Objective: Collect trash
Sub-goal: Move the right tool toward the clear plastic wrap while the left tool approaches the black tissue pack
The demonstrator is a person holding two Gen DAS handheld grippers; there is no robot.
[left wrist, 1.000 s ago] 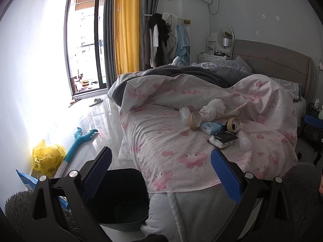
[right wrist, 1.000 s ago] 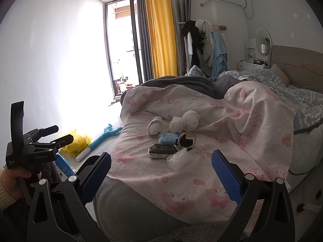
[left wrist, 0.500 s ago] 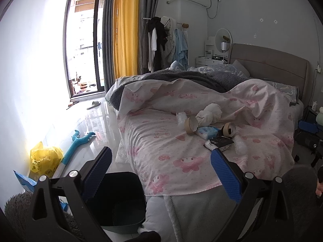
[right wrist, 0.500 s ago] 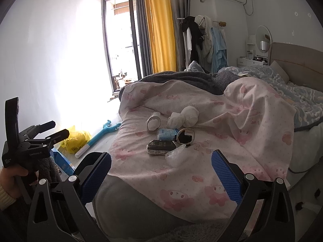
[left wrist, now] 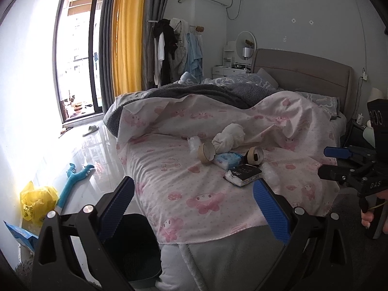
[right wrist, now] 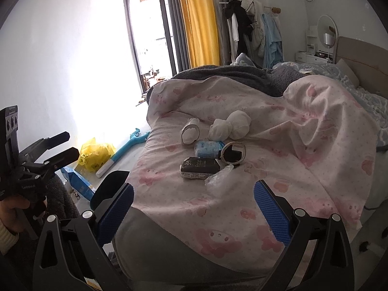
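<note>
Both wide apart, left gripper (left wrist: 194, 206) and right gripper (right wrist: 194, 206) hover short of the trash pile (right wrist: 211, 152) on the bed (right wrist: 242, 206), bin (left wrist: 135, 249) below.

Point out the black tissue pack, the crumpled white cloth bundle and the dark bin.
Black tissue pack (right wrist: 199, 168), right wrist view, top face.
Crumpled white cloth bundle (right wrist: 230, 125), right wrist view, middle.
Dark bin (left wrist: 135, 247), left wrist view, inner wall.
</note>
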